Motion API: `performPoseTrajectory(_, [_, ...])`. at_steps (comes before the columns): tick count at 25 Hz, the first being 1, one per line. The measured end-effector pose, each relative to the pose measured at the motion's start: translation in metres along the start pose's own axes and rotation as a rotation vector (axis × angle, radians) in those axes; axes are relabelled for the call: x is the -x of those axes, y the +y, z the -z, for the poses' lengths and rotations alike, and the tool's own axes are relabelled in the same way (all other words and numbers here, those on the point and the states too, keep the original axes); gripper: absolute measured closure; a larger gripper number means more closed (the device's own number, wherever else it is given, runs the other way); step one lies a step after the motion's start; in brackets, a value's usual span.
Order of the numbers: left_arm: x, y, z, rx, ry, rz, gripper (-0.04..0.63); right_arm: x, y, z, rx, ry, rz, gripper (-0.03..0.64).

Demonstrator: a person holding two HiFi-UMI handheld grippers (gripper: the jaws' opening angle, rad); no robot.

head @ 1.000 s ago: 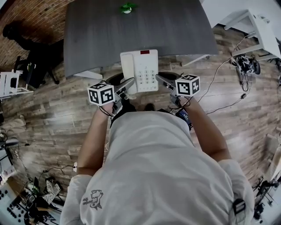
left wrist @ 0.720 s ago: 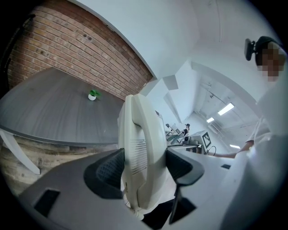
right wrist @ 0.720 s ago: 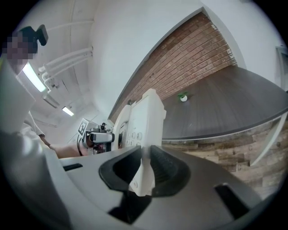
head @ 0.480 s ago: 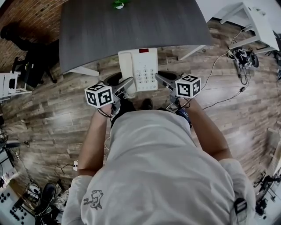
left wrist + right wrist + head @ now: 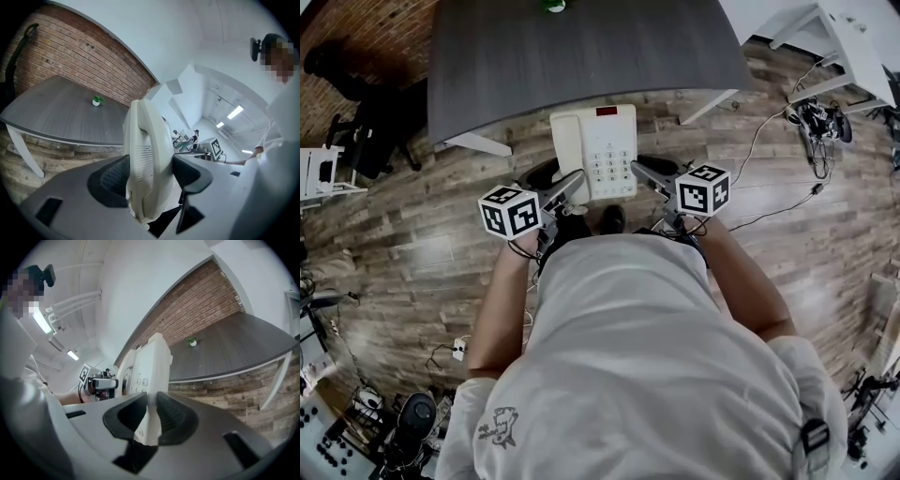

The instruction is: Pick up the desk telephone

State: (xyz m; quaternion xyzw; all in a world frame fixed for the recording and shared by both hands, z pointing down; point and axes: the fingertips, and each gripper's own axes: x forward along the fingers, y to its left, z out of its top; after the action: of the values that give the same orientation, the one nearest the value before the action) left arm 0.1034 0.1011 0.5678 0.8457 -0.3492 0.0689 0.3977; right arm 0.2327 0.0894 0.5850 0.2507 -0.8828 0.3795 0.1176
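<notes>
The white desk telephone hangs in the air over the wooden floor, just off the front edge of the grey desk. My left gripper is shut on its handset side; in the left gripper view the handset fills the gap between the dark pads of the left gripper. My right gripper is shut on the phone's thin right edge. In the right gripper view the keypad side of the telephone rises from between the right gripper jaws.
A small green plant stands at the desk's far edge. A white table and floor cables lie at the right. A dark chair stands at the left, with clutter at the bottom left corner.
Both grippers and the telephone between them have drawn back from the desk towards the person; the phone now hangs beyond the desk's front edge, over the floor.
</notes>
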Motion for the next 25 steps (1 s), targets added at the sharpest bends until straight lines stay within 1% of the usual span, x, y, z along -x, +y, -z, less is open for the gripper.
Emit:
performPoseTrajectory(12, [0.016, -0.009, 0.002, 0.003, -0.019, -0.017, 0.29, 0.003, 0.016, 0.001, 0.025, -0.01, -0.021, 0.543])
performPoseTrajectory(25, [0.022, 0.0, -0.001, 0.013, -0.024, -0.019, 0.29, -0.006, 0.02, 0.0, 0.019, -0.016, -0.02, 0.543])
